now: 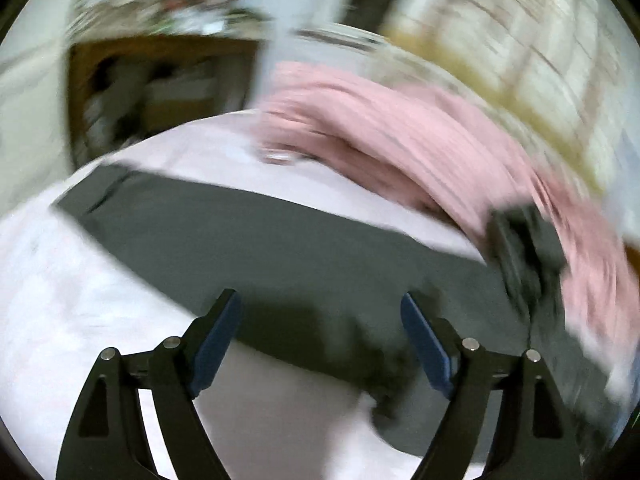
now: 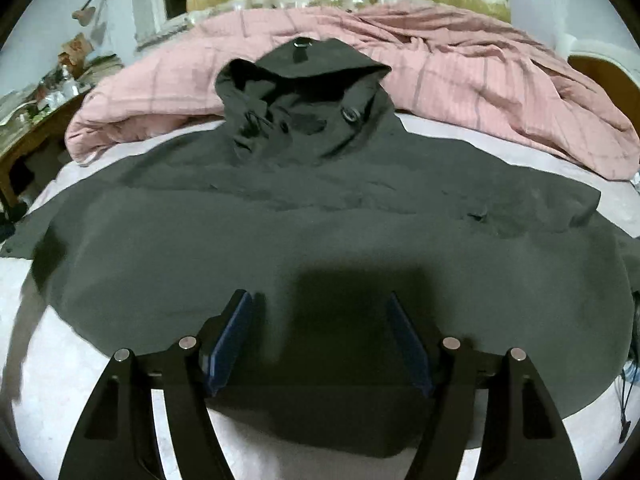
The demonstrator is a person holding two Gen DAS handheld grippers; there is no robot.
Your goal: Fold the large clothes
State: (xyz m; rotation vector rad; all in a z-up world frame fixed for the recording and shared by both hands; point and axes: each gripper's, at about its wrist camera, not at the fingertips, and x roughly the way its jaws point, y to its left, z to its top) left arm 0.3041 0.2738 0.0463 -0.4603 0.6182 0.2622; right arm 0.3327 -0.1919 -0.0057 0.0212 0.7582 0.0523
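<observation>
Jacket (image 2: 320,216) spread flat, hem nearest, pale sheet (image 2: 52,380) bordering, both tongs (image 1: 322,344) (image 2: 320,340) released, empty.

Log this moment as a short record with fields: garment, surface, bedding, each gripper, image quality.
garment: dark hooded jacket, spread flat, hood toward the far side
surface: bed sheet, pale
bedding: pink quilt bunched behind the hood
left gripper: open, nothing between the pads
right gripper: open, over the near hem, nothing gripped
image quality: left wrist view blurred, right wrist view sharp

Left wrist view blurred; jacket (image 2: 320,220) edges cropped.
</observation>
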